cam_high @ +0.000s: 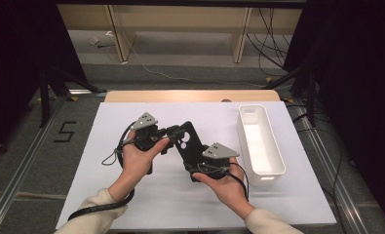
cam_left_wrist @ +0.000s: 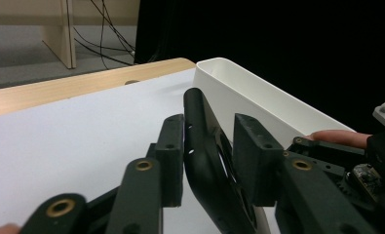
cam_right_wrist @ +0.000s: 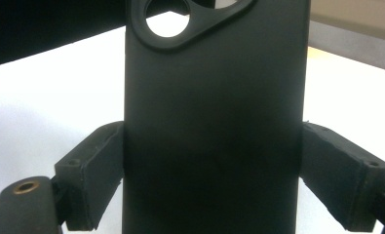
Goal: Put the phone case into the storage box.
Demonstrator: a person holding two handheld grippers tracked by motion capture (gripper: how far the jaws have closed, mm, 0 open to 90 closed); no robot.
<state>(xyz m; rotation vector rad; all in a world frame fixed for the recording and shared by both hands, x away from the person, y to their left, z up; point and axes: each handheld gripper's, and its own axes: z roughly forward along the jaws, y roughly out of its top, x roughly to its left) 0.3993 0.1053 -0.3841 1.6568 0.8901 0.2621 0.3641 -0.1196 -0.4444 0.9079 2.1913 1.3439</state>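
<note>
High view shows me holding a black phone case (cam_high: 186, 141) above the white counter (cam_high: 131, 195) between both tongs, with the white bin (cam_high: 273, 170) empty just to its right. My worry is a slip or a twist: the left tongs (cam_high: 166, 138) pinch only the case's thin edge near its camera cutout, and if my hands pull unevenly the soft case could bend, pop free and drop onto the counter instead of the bin. In the left gripper view the left tongs (cam_left_wrist: 207, 146) are nearly closed on that edge. In the right gripper view the right tongs (cam_right_wrist: 212, 170) are spread wide, clamping the case (cam_right_wrist: 212, 122) across its full width at its lower end.
</note>
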